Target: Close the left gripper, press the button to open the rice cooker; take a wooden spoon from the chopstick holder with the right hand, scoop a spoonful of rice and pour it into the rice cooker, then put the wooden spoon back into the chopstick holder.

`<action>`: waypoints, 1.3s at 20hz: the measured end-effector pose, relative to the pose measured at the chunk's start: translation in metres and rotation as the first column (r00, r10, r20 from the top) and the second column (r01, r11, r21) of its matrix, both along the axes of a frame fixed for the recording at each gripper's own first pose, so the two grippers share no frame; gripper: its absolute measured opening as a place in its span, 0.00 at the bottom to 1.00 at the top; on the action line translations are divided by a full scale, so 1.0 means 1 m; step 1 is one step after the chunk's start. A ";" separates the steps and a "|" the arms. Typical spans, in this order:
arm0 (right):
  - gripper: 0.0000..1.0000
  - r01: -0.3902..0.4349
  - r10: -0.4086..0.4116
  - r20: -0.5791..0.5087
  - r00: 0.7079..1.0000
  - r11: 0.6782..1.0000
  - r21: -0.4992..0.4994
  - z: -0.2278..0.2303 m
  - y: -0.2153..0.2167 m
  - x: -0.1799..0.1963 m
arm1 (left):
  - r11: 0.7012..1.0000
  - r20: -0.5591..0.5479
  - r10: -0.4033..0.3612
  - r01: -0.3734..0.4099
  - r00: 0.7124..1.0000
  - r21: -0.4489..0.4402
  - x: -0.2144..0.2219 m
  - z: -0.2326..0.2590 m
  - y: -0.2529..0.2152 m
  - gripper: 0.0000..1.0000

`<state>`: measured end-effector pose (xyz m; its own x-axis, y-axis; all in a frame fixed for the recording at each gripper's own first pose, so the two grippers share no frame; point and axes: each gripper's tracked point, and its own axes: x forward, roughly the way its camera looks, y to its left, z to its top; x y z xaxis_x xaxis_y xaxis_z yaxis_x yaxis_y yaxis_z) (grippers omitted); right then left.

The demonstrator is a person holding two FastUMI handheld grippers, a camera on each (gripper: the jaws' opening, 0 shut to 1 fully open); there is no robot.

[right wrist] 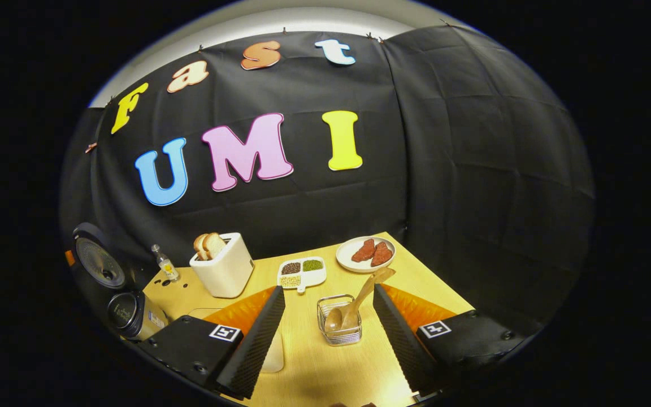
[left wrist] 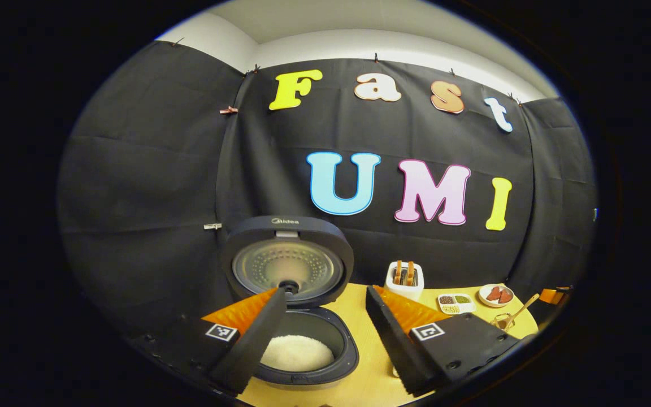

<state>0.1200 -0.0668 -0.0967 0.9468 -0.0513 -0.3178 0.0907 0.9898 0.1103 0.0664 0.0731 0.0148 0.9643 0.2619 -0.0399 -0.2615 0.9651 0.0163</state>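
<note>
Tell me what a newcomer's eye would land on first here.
The rice cooker with its lid up and white rice inside, just ahead of the left gripper. Then the wooden spoon leaning in its wire holder, between the right gripper's open fingers.

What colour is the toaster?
White toaster, clearest in the right gripper view.

Dim booth, warm light overhead, sharp focus, edges bent by fisheye.
</note>
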 end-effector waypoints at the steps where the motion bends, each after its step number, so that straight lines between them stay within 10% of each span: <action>1: 0.99 0.007 -0.007 -0.014 1.000 1.000 0.006 -0.006 -0.007 0.006 | 1.000 -0.011 0.010 -0.009 1.000 0.010 0.001 -0.004 -0.004 0.97; 19: 0.96 0.092 -0.035 -0.247 0.968 0.970 0.224 -0.131 -0.062 0.113 | 0.976 -0.272 0.152 -0.188 0.950 -0.113 -0.020 -0.105 -0.081 0.96; 26: 0.39 0.125 -0.040 -0.252 0.967 0.935 0.331 -0.142 -0.051 0.133 | 0.977 -0.324 0.128 -0.176 0.937 -0.123 -0.025 -0.129 -0.108 0.96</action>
